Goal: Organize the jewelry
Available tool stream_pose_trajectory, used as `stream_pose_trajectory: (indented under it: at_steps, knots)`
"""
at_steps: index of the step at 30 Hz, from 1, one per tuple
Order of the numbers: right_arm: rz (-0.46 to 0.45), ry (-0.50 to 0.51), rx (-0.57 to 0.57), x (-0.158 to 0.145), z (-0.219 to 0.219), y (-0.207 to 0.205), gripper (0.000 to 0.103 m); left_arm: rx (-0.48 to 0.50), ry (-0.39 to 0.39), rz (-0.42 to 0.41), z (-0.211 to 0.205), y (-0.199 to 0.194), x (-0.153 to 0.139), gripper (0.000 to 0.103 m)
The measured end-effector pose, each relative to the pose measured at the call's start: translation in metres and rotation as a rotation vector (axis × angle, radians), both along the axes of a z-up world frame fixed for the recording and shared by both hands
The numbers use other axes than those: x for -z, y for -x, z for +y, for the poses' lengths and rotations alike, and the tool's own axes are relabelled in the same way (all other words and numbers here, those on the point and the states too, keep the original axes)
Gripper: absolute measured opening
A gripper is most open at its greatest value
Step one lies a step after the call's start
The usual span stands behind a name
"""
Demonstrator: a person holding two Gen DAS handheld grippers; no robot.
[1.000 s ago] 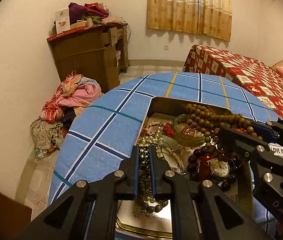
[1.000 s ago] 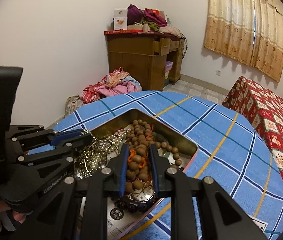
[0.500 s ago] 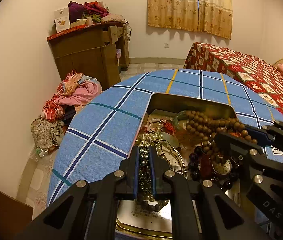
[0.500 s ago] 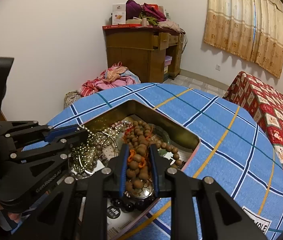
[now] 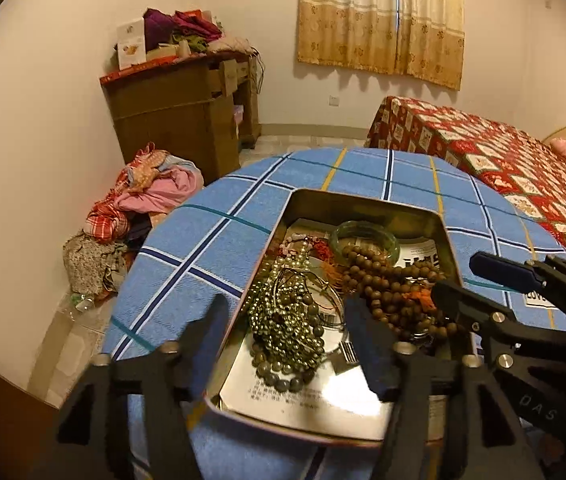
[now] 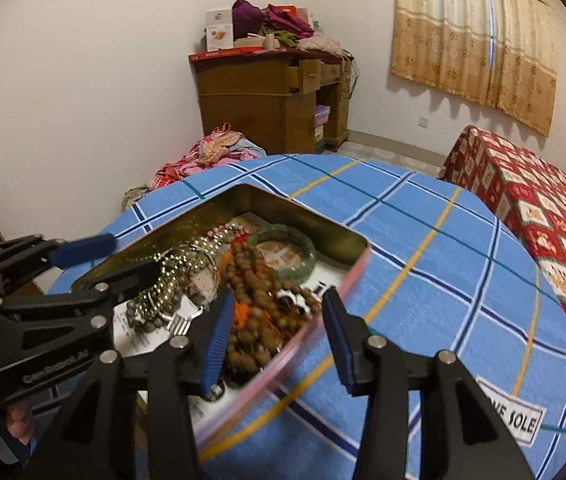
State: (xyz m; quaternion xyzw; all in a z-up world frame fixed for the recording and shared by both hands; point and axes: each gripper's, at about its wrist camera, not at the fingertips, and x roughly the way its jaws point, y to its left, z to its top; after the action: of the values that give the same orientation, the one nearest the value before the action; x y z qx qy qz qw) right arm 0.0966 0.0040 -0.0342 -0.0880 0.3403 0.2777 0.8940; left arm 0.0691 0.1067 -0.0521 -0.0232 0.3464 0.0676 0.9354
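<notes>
A gold metal tin (image 5: 367, 198) (image 6: 251, 194) sits on the blue plaid table and holds the jewelry. A heap of greenish pearl strands (image 5: 287, 316) (image 6: 167, 280) lies at its left. Brown wooden prayer beads (image 5: 387, 280) (image 6: 259, 300) with orange tassels lie at its right, and a green jade bangle (image 5: 365, 238) (image 6: 287, 248) lies behind them. My left gripper (image 5: 291, 348) is open and empty above the pearl heap. My right gripper (image 6: 277, 332) is open and empty above the wooden beads at the tin's near edge.
The blue plaid table (image 5: 211, 240) (image 6: 443, 248) has a white label (image 6: 509, 418) at its front right. A wooden desk (image 5: 179, 120) with clutter on top, a pile of clothes (image 5: 143, 200) on the floor and a red patterned bed (image 5: 503, 160) stand behind.
Both grippers have opened and let go: the pearl strands and the wooden beads dropped into the tin. Both grippers have pulled back and up a little.
</notes>
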Motion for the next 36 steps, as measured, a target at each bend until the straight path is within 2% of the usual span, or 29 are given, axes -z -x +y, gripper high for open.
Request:
stream_pose_trajectory:
  at_steps: [6,16,36]
  knots:
    - [-0.010,-0.031,0.022,-0.006,-0.014,0.014,0.053,-0.042,0.006,-0.025,0.000,0.018,-0.006,0.065]
    - [-0.040,-0.045,0.015,-0.014,-0.019,0.027,0.057,-0.054,0.013,-0.047,-0.002,0.032,-0.012,0.065]
    - [-0.032,-0.054,0.015,-0.014,-0.019,0.029,0.060,-0.060,0.020,-0.047,0.000,0.036,-0.010,0.066]
